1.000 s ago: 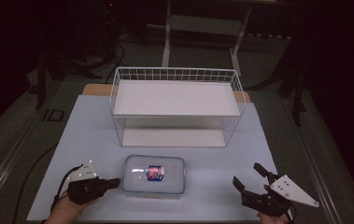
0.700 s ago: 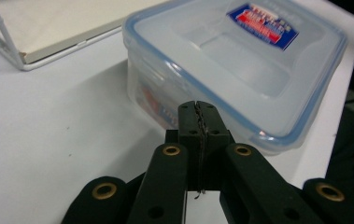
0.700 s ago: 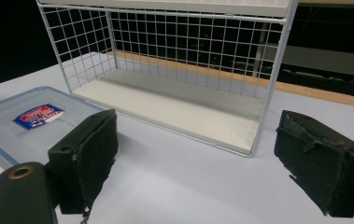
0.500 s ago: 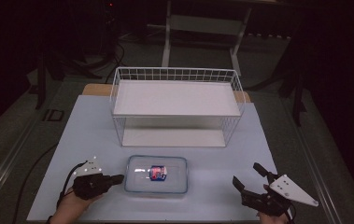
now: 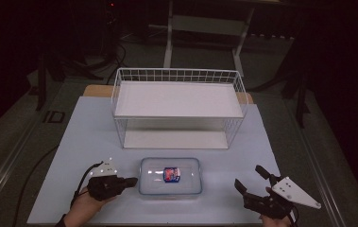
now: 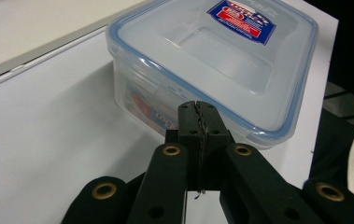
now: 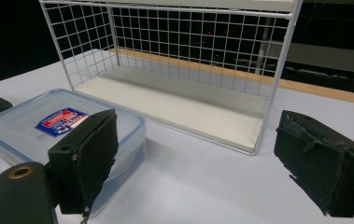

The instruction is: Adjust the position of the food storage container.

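Note:
A clear plastic food box point(image 5: 169, 177) with a blue-rimmed lid and a red and blue label lies flat near the table's front edge. My left gripper point(image 5: 130, 181) is shut with nothing between its jaws, its tip at the box's left side. In the left gripper view the closed jaws point(image 6: 198, 119) point at the box's near wall point(image 6: 165, 100), right up against it or a hair short. My right gripper point(image 5: 250, 179) stands open to the right of the box, apart from it. In the right gripper view the box point(image 7: 34, 126) lies beyond my left finger point(image 7: 88, 158).
A white wire shelf rack point(image 5: 179, 111) with a flat top board and a lower board stands behind the box, mid-table. The pale blue table top point(image 5: 82, 137) is bare to the left. The rack's lower board point(image 7: 174, 109) faces my right gripper.
My left gripper has moved right, from a little way off to the box's left side. The box appears to have shifted slightly right. The right gripper has stayed put.

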A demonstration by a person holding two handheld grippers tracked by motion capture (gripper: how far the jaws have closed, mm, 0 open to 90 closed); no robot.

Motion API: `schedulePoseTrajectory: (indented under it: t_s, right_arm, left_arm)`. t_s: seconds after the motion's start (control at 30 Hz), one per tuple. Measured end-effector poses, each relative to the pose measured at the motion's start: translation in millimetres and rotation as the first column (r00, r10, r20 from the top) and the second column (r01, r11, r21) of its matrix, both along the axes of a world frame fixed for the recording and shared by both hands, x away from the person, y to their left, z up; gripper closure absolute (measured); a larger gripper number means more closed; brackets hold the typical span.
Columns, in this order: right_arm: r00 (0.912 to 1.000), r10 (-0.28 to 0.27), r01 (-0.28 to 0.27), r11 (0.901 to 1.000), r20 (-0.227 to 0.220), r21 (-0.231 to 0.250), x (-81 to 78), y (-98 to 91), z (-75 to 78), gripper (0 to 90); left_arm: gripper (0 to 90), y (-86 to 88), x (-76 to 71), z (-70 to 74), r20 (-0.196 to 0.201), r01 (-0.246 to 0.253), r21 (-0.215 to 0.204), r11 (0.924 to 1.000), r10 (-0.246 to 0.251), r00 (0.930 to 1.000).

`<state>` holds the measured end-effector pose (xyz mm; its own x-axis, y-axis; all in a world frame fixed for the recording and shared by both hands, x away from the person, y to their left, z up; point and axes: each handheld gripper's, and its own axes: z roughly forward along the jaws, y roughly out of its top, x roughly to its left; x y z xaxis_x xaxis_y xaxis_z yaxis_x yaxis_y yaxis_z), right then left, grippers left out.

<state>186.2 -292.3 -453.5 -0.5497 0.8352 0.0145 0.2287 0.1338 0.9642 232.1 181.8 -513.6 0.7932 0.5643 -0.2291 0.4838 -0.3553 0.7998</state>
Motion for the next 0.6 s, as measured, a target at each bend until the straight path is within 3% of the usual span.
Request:
schedulePoseTrajectory:
  t_s: [0.6]
  right_arm:
    - [0.9999, 0.009, -0.009, 0.9999, -0.008, -0.005, 0.8, 2.1, -1.6, 13.3]
  left_arm:
    - [88.7, -20.0, 11.6, -0.2, 0.014, 0.02, 0.0, 0.9998, -0.02, 0.9997]
